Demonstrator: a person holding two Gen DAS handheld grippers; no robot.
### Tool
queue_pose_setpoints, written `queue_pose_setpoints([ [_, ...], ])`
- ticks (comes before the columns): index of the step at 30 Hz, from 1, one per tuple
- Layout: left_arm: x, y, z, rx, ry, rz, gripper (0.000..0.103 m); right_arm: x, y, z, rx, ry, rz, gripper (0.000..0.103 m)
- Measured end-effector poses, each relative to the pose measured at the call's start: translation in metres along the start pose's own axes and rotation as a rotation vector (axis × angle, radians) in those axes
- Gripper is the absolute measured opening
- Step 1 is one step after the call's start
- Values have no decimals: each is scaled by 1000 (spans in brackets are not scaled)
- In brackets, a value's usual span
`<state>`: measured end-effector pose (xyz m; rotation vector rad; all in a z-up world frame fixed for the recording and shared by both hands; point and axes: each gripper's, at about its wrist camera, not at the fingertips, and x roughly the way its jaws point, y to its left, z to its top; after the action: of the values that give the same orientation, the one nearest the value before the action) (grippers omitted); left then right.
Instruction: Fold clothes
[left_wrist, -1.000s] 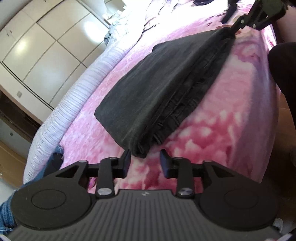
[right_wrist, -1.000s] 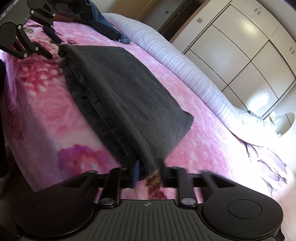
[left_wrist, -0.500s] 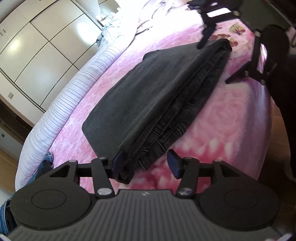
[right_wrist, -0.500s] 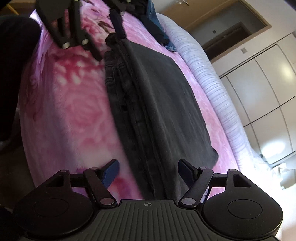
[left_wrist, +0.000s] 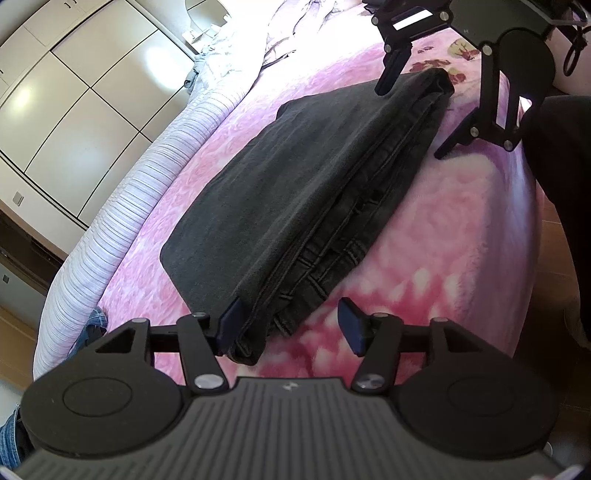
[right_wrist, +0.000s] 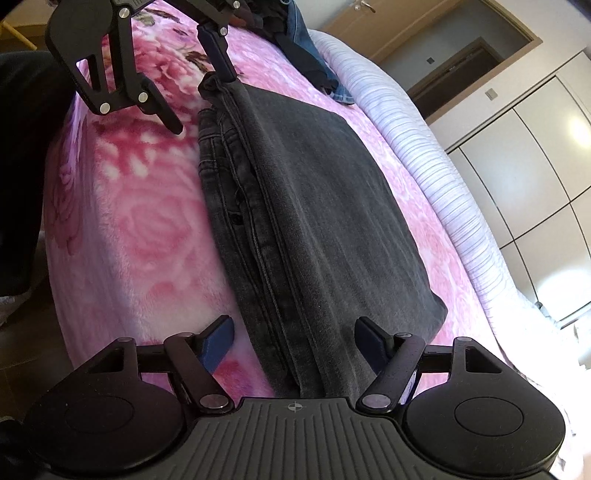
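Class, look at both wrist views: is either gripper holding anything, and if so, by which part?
Nothing is held. The left gripper, jaws opening, and the open right gripper each straddle one end of the folded dark jeans without clamping them.

- My left wrist camera sits low at one end of the folded dark jeans (left_wrist: 314, 199), close over the bed's (left_wrist: 461, 236) near edge, looking along the garment toward the white wardrobe doors (left_wrist: 74, 110).
- My right wrist camera sits at the opposite end, equally close, facing back along the jeans (right_wrist: 314, 221) toward a doorway (right_wrist: 461, 70).
- Both views tilt downward onto the pink blanket.
- They share the whole garment and the striped quilt (right_wrist: 443, 177) beyond it.
- Each view catches the other tongs: right tongs (left_wrist: 410, 122) at my left view's top, left tongs (right_wrist: 203, 99) at my right view's top.
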<state>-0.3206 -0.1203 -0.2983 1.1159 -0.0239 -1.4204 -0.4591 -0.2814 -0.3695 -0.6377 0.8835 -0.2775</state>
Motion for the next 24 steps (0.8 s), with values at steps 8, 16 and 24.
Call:
queue_pose_setpoints([
  [8,-17,-4,8,79,-80,49,65,-3,2,4,-6,26,13,72],
  [16,2,-19,12,201,-91,55,71,3,19,9,-163,8,-57,73],
  [24,35,-35,25,346,-80,157,80,-14,-22,24,-31,-53,-59,26],
])
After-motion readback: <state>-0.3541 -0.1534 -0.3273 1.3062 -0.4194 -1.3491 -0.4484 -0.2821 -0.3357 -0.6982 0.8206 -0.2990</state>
